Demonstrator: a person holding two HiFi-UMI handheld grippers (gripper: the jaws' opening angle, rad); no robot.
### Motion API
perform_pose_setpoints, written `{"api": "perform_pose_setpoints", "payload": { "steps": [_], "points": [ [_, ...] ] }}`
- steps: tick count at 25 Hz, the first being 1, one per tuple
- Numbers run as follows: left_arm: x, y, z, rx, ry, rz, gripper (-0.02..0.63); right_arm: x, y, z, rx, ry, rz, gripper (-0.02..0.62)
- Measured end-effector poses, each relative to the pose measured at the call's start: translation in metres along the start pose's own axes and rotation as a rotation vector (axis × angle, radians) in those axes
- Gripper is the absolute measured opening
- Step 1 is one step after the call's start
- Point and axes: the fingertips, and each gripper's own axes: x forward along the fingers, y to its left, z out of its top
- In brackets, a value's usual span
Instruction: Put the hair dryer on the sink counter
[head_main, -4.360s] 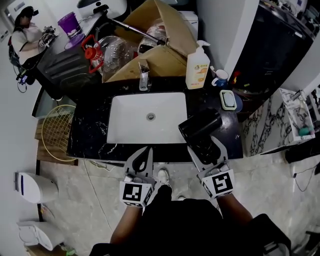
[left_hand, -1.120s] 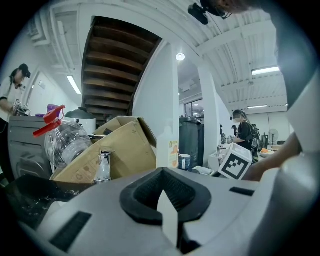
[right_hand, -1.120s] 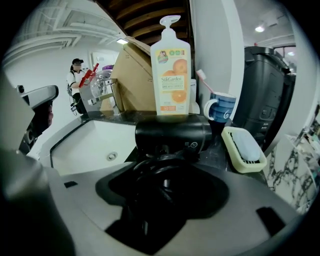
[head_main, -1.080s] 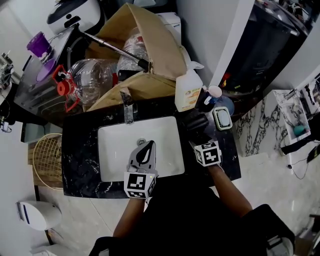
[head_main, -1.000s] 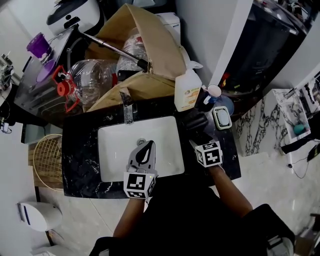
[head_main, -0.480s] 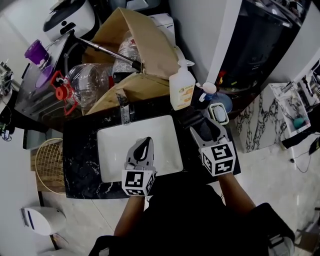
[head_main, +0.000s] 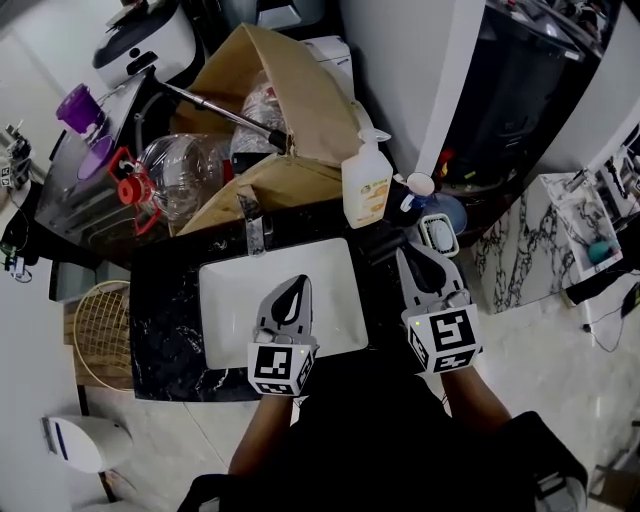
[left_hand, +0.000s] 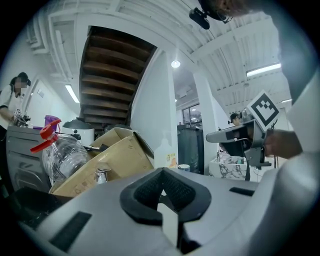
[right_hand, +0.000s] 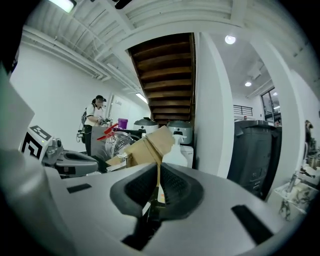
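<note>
The black hair dryer (head_main: 378, 242) lies on the dark marble sink counter (head_main: 165, 320), between the white basin (head_main: 230, 300) and the soap dish (head_main: 438, 235). My right gripper (head_main: 410, 253) hovers just in front of it, apart from it. Its jaws are closing and nearly together, with nothing between them; in the right gripper view (right_hand: 159, 168) they frame only the room beyond. My left gripper (head_main: 298, 283) is shut and empty over the basin, its pads meeting in the left gripper view (left_hand: 161, 173). Part of the dryer is hidden against the dark counter.
A soap bottle (head_main: 366, 180) and a cup (head_main: 420, 185) stand behind the dryer. The faucet (head_main: 255, 225), a cardboard box (head_main: 290, 100) and a clear water jug (head_main: 185, 175) crowd the back. A wire basket (head_main: 100, 330) sits on the floor at the left.
My right gripper has drawn back toward me off the hair dryer and its jaws have come together. The dryer stays on the counter. The left gripper has barely moved.
</note>
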Motion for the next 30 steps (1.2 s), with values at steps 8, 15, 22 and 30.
{"api": "perform_pose_setpoints", "payload": {
  "steps": [8, 15, 22, 30],
  "points": [
    [-0.004, 0.001, 0.006, 0.000, -0.013, 0.004, -0.005, -0.008, -0.002, 0.004, -0.029, -0.042, -0.026, -0.002],
    [-0.008, -0.005, 0.022, 0.070, -0.039, 0.003, -0.005, -0.008, -0.001, 0.006, -0.034, -0.047, -0.039, -0.002],
    [-0.010, -0.007, 0.023, 0.060, -0.038, 0.004, -0.005, -0.006, 0.002, 0.002, -0.061, -0.029, -0.041, -0.002],
    [-0.014, 0.007, 0.013, 0.017, -0.013, 0.041, -0.005, -0.007, 0.000, -0.001, -0.107, -0.004, -0.053, -0.002]
  ]
}}
